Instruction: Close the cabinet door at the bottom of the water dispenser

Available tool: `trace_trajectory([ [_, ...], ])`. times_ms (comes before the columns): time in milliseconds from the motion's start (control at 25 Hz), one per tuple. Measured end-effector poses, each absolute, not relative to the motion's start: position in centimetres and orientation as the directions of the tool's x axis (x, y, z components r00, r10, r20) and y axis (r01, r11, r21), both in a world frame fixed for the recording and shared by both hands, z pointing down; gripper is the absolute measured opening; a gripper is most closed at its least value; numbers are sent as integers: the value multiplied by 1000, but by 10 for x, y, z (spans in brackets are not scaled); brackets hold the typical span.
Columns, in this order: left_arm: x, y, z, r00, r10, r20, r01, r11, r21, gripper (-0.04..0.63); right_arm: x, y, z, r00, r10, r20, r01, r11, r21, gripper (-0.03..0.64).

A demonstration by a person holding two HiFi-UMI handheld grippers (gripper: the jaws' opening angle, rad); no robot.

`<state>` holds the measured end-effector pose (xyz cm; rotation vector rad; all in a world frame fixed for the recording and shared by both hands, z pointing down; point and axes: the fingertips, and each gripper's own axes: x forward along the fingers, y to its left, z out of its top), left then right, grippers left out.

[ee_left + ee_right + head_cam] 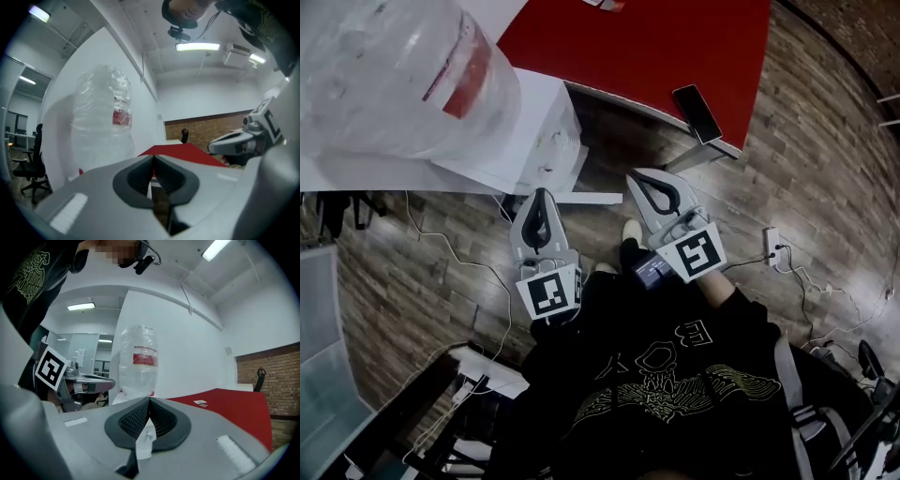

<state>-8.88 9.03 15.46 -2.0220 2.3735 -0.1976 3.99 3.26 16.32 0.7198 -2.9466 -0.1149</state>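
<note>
Standing upright, water dispenser (534,117), bottle (384,66) on top, cabinet door (595,198) jutting rightward

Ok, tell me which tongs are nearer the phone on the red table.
Right. The right tongs lie below and left of the phone; the left tongs sit farther left, by the dispenser.

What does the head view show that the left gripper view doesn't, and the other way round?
Only the head view: the wooden floor, a phone on the table's edge, a power strip with cables, and the person's black sweatshirt. Only the left gripper view: a ceiling light, a brick wall and an office chair. Both: the water bottle, the red table, and the left gripper and right gripper, jaws together, empty.
</note>
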Motion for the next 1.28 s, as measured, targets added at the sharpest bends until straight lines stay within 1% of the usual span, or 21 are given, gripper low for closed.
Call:
trace_trajectory([
  [120,-90,79,185,-172,-980,105,-980,159,-121,8,41,23,201,-886,-427,183,-409,904,125,0],
  [200,-91,77,206,-183,-974,136,-981,170,-97,8,40,19,225,-891,-397,219,-378,917,125,5],
  [240,-91,77,218,-182,-971,154,-982,172,-75,8,40,18,239,-892,-380,244,-361,925,119,33],
  [320,-91,75,243,-167,-967,191,-986,161,-48,8,39,20,275,-881,-351,317,-334,936,109,61],
  [440,-90,74,285,-157,-957,245,-987,156,-23,8,39,26,345,-839,-329,434,-326,942,85,83],
  [600,-91,77,341,-154,-939,307,-988,153,-28,8,48,39,462,-766,-312,562,-359,933,29,58],
  [680,-88,79,363,-148,-931,335,-989,148,-25,8,54,44,513,-730,-286,621,-363,932,2,61],
  [960,-75,89,434,-85,-917,391,-994,108,36,8,63,52,607,-664,-249,705,-359,933,-9,65],
  [1120,-84,86,463,-107,-913,393,-992,124,17,8,70,54,663,-596,-214,774,-371,928,-29,92],
  [1240,-82,87,472,-99,-907,410,-991,127,41,8,73,59,701,-550,-154,821,-374,924,-76,120],
  [1280,-80,88,474,-97,-903,419,-990,132,56,8,74,60,711,-536,-137,833,-373,924,-88,118],
])
